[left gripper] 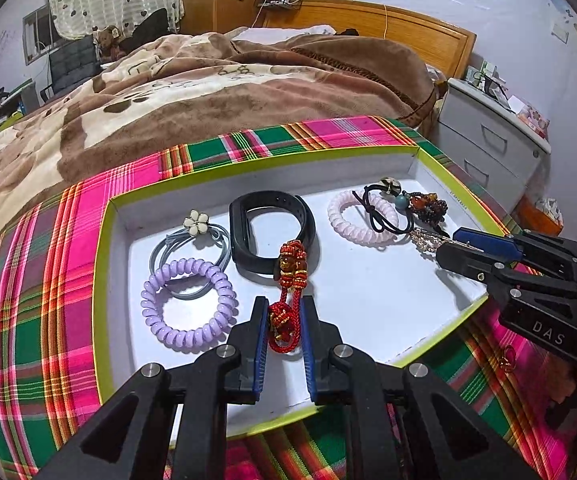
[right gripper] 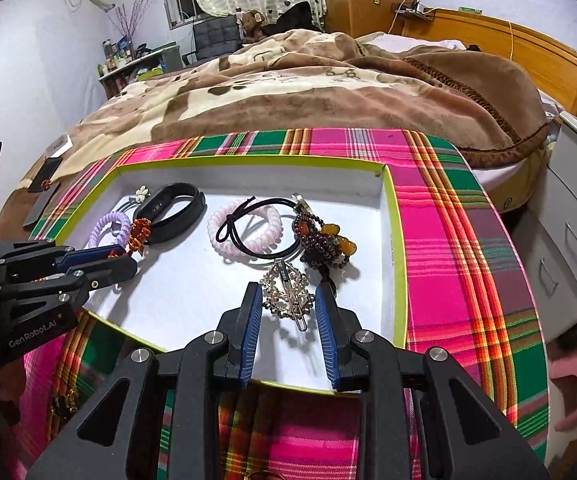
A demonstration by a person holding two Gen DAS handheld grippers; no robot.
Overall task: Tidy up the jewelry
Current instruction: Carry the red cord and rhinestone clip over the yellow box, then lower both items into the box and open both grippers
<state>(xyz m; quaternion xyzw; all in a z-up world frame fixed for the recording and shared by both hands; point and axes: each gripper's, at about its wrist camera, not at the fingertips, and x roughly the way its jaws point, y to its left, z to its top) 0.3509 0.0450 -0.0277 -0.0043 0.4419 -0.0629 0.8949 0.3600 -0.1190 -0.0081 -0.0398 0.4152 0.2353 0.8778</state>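
Note:
A shallow white tray with a lime rim [left gripper: 106, 248] [right gripper: 398, 264] lies on a plaid cloth and holds the jewelry. My left gripper [left gripper: 284, 312] is open, its fingers on either side of a red knotted charm [left gripper: 288, 276] that lies in the tray. My right gripper [right gripper: 288, 300] is open around a gold hair clip [right gripper: 288, 296] lying in the tray. Also in the tray are a purple coil tie [left gripper: 188, 306], a black wristband [left gripper: 272, 232], a flower hair tie [left gripper: 196, 224], a pink coil tie [right gripper: 244, 228] and a dark bead bracelet [right gripper: 324, 244].
The plaid cloth [right gripper: 448, 240] covers the table in front of a bed with a brown blanket [left gripper: 208, 92]. A grey drawer unit [left gripper: 488, 140] stands at the right. A small red item [left gripper: 506, 358] lies on the cloth outside the tray.

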